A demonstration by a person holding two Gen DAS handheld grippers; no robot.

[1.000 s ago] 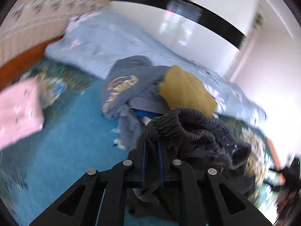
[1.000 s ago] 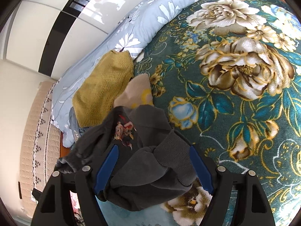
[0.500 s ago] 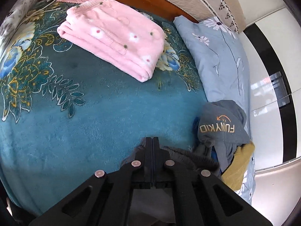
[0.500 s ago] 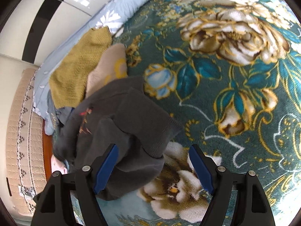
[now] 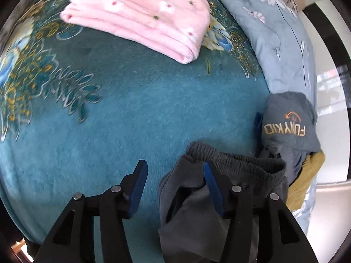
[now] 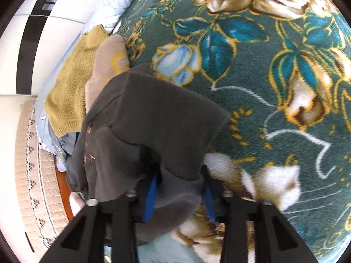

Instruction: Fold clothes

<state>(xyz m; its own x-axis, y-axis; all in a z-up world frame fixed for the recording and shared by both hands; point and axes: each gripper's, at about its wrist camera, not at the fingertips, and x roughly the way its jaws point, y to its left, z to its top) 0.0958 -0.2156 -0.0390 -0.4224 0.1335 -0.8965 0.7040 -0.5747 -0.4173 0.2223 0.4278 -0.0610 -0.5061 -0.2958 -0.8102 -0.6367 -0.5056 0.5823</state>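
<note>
Garment: we see dark grey knit trousers with a gathered elastic waistband (image 5: pixel 237 160) bunched on the teal floral plush blanket (image 5: pixel 131 114); the cuffed end (image 6: pixel 166 118) is draped across the right claw.
Left gripper (image 5: pixel 175 183): fingers spread wide, nothing pinched; the waistband lies slumped over the right-hand finger only.
Right gripper (image 6: pixel 178 195): fingers partly closed with grey cloth bunched between them; we judge they pinch it, likely so that end can be drawn out flat.
Pile: a blue-grey hooded top printed with orange letters (image 5: pixel 287 127), a mustard knit sweater (image 6: pixel 68 92) and a beige fleece piece (image 6: pixel 105 65) lie heaped just beside the trousers, against the pale blue floral quilt (image 5: pixel 283 35).
Folded stack: a pink spotted fleece (image 5: pixel 142 15) sits squared near the headboard, well apart.
Open room: a bare stretch of blanket lies between the trousers and the pink fleece, wide enough, we judge, to spread them; the pile crowds one side.
</note>
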